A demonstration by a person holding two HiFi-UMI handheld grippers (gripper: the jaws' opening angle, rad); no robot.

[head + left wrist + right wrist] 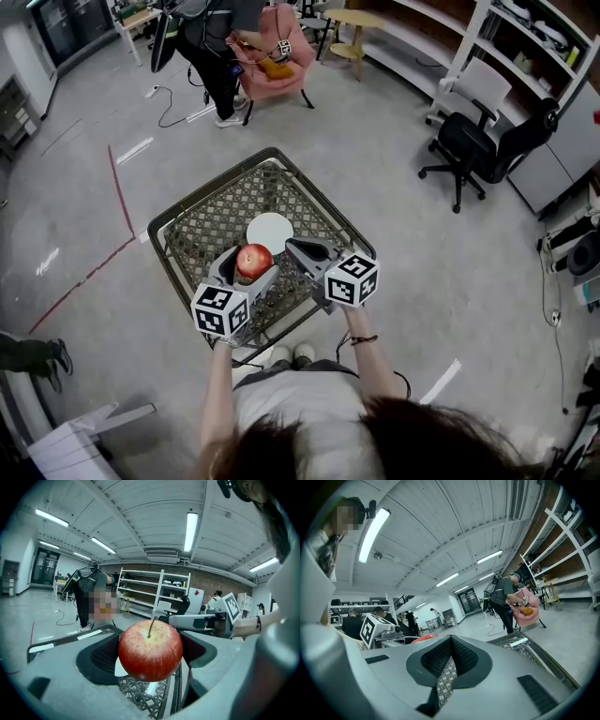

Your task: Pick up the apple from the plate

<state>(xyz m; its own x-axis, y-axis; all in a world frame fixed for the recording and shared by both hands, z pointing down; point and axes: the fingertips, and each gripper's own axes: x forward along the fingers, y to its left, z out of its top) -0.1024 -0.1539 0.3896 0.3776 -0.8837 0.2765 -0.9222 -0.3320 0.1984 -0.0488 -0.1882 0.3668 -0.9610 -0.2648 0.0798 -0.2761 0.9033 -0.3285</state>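
Observation:
A red apple (254, 259) with a stem sits clamped between the jaws of my left gripper (251, 269), lifted just off the white plate (270, 230) on the mesh table (211, 220). In the left gripper view the apple (150, 649) fills the centre, and a sliver of the plate (120, 668) shows under it. My right gripper (294, 247) hovers to the apple's right, jaws shut with nothing between them. From the right gripper view its tips (449, 642) meet over the mesh, and a red edge of the apple (423, 639) peeks past them.
The square wire-mesh table has a raised dark rim (313, 195). A person stands by a pink armchair (281, 58) at the back. A black office chair (476, 146) is to the right, with shelves behind it. A red tape line (118, 192) marks the floor on the left.

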